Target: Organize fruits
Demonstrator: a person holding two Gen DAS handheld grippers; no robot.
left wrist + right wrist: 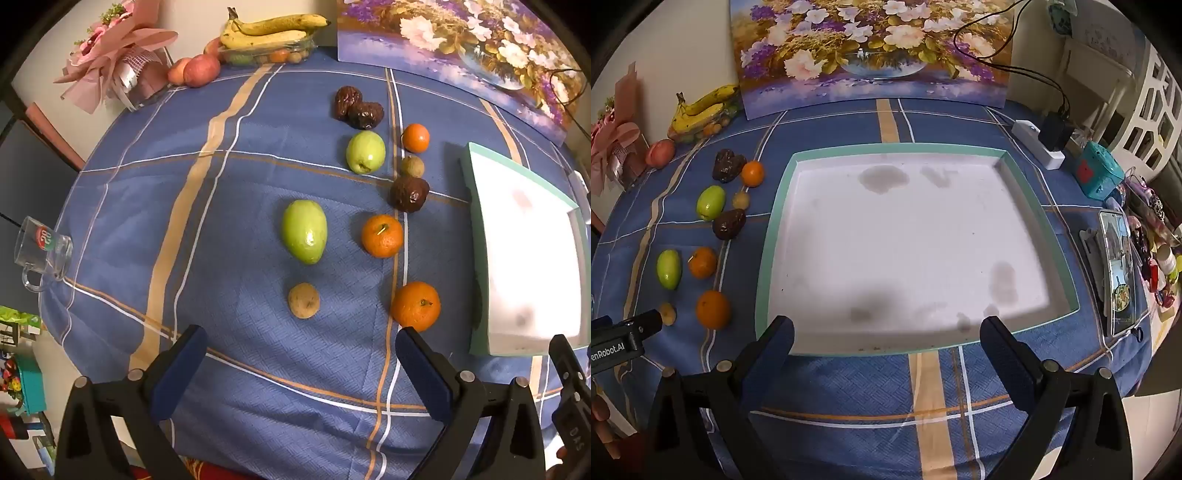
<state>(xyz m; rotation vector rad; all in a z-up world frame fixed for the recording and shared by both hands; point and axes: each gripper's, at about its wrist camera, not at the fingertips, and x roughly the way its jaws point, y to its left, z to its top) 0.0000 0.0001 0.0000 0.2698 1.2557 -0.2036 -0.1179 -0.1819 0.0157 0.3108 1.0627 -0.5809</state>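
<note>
Here we hold both grippers above the blue plaid tablecloth [258, 155], the left gripper [301, 363] and the right gripper [886, 347] each spread wide with nothing between the jaws. The loose fruits lie left of the white, teal-rimmed shallow tray [775, 206], which is bare. We count three round orange tangerines [382, 235], two smooth green fruits [304, 231], two small tan round fruits [303, 300] and three dark wrinkled fruits [409, 194]. We judge the tangerines light and slightly soft, best gripped across the middle; the green ones firm and slippery; the wrinkled ones likely squashy, needing a gentle squeeze.
</note>
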